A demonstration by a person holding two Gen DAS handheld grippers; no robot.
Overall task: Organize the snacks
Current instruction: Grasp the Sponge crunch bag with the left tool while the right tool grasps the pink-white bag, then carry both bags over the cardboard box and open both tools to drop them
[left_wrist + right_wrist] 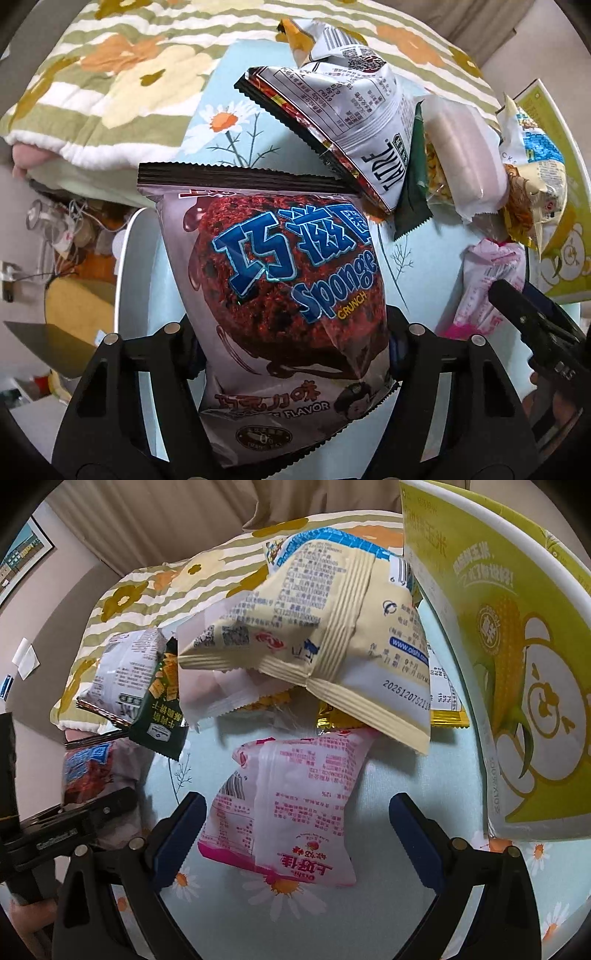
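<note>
Our left tool (291,354) pinches the puffy chocolate snack bag (280,295), our right tool (295,834) gapes wide; squeeze harder and it may pop.

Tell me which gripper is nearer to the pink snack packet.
Right. The right gripper stands open straddling the pink snack packet, which lies between its fingers. The left gripper is off to the side, closed around the Sponge Crunch bag.
</note>
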